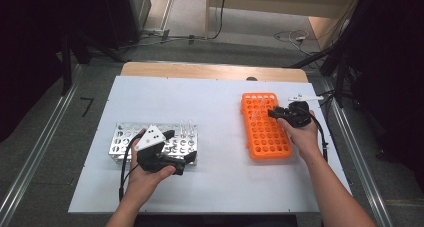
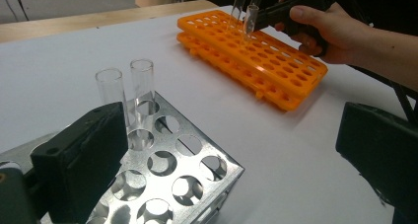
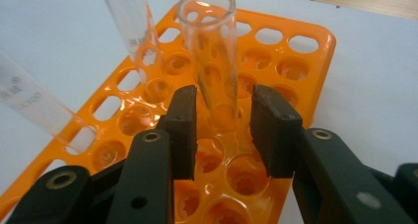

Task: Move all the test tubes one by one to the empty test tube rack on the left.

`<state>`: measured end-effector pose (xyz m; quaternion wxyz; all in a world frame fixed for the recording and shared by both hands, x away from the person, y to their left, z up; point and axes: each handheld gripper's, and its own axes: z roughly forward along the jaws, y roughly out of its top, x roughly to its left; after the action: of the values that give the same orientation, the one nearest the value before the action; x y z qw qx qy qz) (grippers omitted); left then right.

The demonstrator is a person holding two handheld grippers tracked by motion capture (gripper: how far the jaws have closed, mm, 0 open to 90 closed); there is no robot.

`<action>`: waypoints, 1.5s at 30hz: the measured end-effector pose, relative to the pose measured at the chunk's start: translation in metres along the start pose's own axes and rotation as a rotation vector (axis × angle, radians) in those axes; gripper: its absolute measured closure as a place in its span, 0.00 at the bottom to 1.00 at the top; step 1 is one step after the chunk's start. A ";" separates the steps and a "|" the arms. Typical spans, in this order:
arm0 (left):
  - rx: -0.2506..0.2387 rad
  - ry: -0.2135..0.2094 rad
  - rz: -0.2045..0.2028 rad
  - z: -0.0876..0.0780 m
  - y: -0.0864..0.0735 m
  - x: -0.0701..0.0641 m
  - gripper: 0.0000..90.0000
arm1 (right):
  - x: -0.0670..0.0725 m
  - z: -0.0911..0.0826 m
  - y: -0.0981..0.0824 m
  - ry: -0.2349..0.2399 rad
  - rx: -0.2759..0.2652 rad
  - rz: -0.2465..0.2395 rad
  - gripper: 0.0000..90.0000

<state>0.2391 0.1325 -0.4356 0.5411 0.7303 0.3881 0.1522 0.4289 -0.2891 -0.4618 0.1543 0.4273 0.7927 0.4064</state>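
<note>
White desk (image 1: 215, 184) is seen carrying an orange rack (image 3: 315, 51), where 1 glass tube (image 3: 212, 51) stands between the right gripper (image 3: 224, 130) fingers, a slight gap visible. Left gripper (image 2: 222, 160) fingers are spread over a metal rack (image 2: 172, 179).

Premises present as a laboratory-type recording station rather than a home; evidence as follows: a white work table (image 1: 215, 187) with a wooden edge at its far side, bearing an orange test-tube rack (image 1: 265, 132) with clear glass tubes (image 3: 209, 46) standing in it and a perforated metal tube rack (image 1: 122, 144) holding further tubes; grey carpeted floor (image 1: 50, 152); metal rails (image 1: 35, 157) along both sides of the table; loose cables (image 1: 292, 36) on the floor beyond; dark equipment stands at either side.
</note>
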 end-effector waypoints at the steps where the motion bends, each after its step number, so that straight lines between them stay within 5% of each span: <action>1: -0.002 0.000 -0.002 0.000 0.000 0.000 0.00 | 0.000 0.001 0.000 -0.009 -0.005 0.001 0.69; 19: 0.002 0.008 -0.005 0.000 -0.001 0.001 0.00 | 0.002 0.003 0.003 -0.019 -0.047 -0.034 0.82; 34: 0.000 0.003 0.003 0.002 0.000 -0.001 0.00 | 0.007 -0.029 0.012 -0.004 -0.103 -0.027 0.83; 45: 0.011 -0.007 0.018 0.006 0.001 -0.004 0.00 | 0.035 -0.063 0.010 0.082 -0.151 -0.058 0.83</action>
<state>0.2411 0.1257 -0.4361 0.5373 0.7371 0.3806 0.1522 0.3763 -0.2906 -0.4115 0.1654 0.3742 0.7776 0.4774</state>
